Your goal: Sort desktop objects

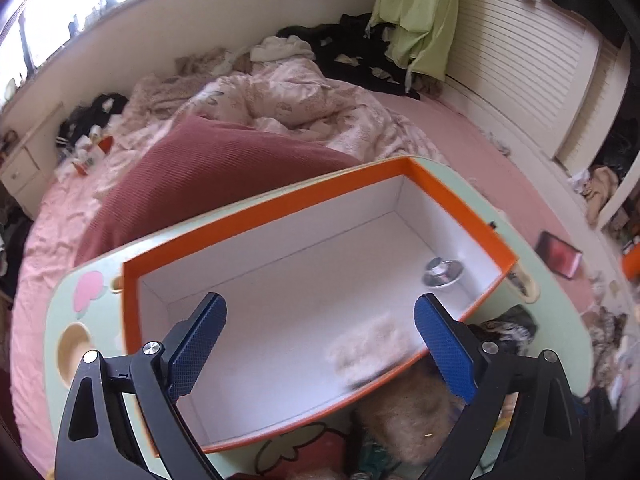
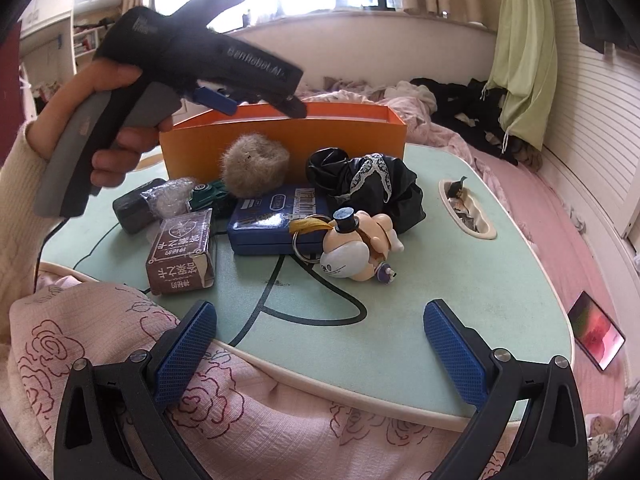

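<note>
Orange box (image 1: 288, 204) sits on the bench (image 2: 400, 280), a small metal piece (image 1: 443, 273) inside; left hand-held gripper (image 1: 320, 340) hangs wide open and empty above it; right hand-held gripper (image 2: 320, 344) also wide open, empty

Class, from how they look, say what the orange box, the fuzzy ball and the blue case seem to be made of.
Orange box: likely cardboard, matte; thin straight walls, plain white inside.
Fuzzy ball: fur or fluffy fibre, probably synthetic; fine hairs stand out round its edge.
Blue case: hard, glossy, probably plastic or painted tin; window light reflects on its lid.
</note>
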